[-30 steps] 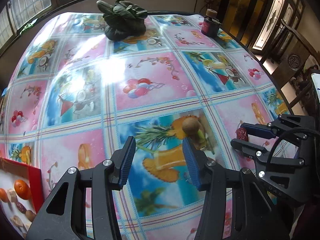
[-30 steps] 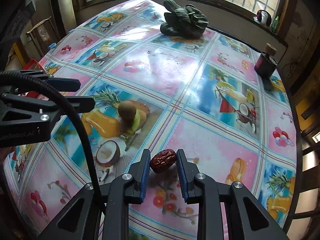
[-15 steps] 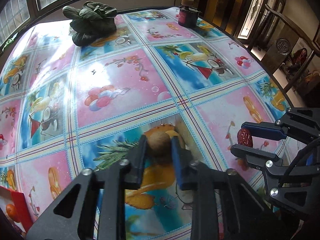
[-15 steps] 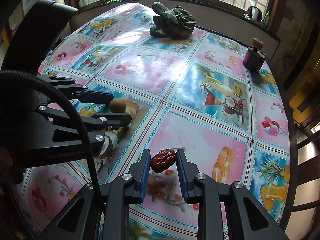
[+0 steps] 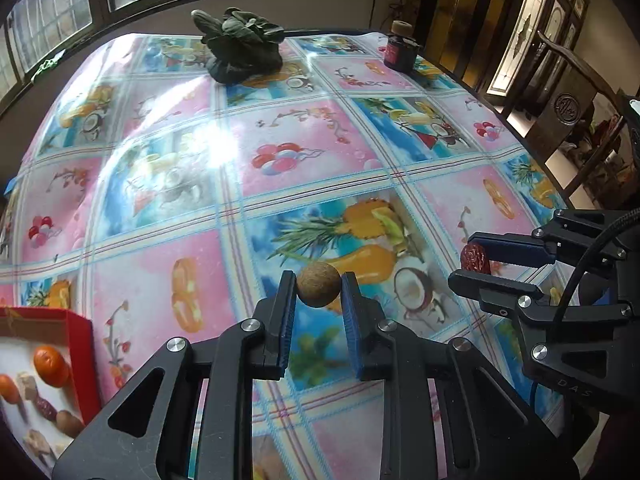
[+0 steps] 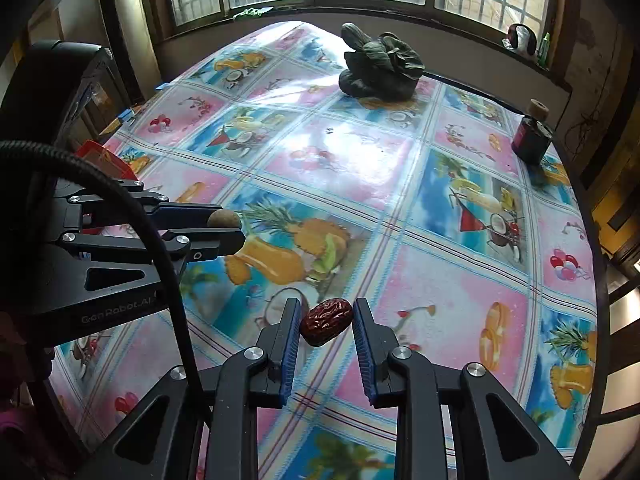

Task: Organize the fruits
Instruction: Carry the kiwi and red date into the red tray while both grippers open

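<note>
Red tray (image 5: 82,354) with fruit pieces is seen at the counter's (image 5: 320,152) left edge. A round brown fruit (image 5: 319,284) is clamped in the left tool (image 5: 318,286), and a red date (image 6: 326,321) is pinched by the right tool (image 6: 326,322), both lifted off the counter.

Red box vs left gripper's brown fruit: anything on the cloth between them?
Left wrist view: no object, only printed tablecloth between the red box and the brown fruit held in the left gripper.
</note>
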Demonstrator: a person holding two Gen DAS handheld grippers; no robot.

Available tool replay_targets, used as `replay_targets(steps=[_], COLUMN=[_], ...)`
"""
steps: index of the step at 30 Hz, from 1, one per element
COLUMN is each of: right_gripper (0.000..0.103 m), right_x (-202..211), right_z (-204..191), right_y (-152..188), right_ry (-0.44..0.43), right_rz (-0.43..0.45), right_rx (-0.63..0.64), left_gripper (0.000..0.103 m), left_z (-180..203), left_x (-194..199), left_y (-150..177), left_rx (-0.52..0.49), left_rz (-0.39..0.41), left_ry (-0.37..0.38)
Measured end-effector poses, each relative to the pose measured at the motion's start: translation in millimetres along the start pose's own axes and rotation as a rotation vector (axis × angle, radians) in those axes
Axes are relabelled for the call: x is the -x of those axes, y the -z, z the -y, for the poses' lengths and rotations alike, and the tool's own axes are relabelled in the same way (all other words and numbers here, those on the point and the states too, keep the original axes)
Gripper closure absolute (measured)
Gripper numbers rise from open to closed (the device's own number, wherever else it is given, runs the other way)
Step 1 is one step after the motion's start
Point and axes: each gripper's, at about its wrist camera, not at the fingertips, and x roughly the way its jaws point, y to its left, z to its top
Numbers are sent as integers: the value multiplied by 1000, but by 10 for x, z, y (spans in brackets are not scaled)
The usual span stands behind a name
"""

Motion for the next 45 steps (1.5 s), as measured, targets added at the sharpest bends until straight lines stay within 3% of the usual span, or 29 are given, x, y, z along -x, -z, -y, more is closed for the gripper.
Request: replay_targets(steps=[9, 24, 32, 45], right_gripper=[77, 78, 78, 78], right_x=[42, -81, -254, -645], right_z=[-698, -1885, -2310, -2881], right_y=[-39, -240, -413, -709], right_ry=[-99, -269, -304, -344], right_rz=[44, 76, 57, 22], right_rx=[15, 138, 196, 251], left_gripper=[81, 81, 81, 81], left_z=[-577, -1718, -2128, -2294], left_x=[509, 1303, 1423, 1352], left_y=[512, 1384, 1741, 1918], left_rx=[136, 359, 456, 469], left_rz=[29, 79, 75, 61], left_ry=[-81, -278, -358, -403])
